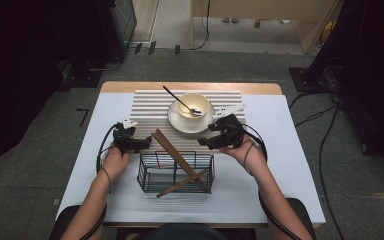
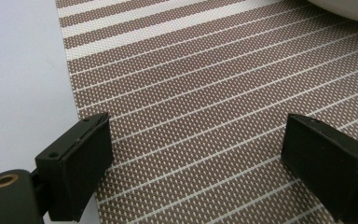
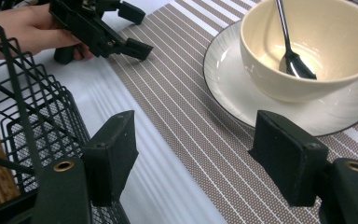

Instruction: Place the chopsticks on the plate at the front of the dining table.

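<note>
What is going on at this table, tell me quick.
A person holds a hand-held gripper in each hand over a table set for a meal. The left hand-held gripper hovers open above the striped placemat. The right hand-held gripper is open too, with nothing between its jaws, between the wire basket and the plate. Chopsticks lean crossed in the basket. A bowl with a spoon in it sits on the plate.

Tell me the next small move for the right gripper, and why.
Probably lift the right gripper clear and swing it toward the chopsticks in the wire basket. Its jaws stand open with nothing between them, the spoon already rests in the bowl, and the chopsticks lie loosely crossed.
</note>
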The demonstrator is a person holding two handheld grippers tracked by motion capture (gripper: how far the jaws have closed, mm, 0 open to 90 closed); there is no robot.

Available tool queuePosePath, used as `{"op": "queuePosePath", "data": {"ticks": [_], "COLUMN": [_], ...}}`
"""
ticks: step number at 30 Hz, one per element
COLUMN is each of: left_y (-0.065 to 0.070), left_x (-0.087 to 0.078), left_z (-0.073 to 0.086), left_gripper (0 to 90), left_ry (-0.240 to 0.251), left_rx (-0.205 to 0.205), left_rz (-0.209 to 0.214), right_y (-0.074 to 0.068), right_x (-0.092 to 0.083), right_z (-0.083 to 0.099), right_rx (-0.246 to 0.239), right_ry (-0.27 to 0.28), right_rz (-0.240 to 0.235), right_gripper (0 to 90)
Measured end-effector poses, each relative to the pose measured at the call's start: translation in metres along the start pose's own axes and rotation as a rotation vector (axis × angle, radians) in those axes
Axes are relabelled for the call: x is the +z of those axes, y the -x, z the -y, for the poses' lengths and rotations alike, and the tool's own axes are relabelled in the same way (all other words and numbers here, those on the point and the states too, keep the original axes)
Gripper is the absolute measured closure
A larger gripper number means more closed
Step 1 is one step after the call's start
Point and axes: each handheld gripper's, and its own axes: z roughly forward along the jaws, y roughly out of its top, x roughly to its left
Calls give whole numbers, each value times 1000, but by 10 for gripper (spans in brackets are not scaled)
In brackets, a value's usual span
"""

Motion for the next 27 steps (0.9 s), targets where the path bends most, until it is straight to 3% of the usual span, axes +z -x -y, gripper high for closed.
{"op": "queuePosePath", "data": {"ticks": [27], "left_y": [0], "left_x": [0], "left_z": [0], "left_gripper": [90], "left_ry": [2], "left_rx": [-1], "left_rz": [-1], "right_y": [-29], "right_x": [-13], "right_z": [-16], "right_rx": [-68], "right_ry": [43], "right_rz": [-40], "right_gripper": [329]}}
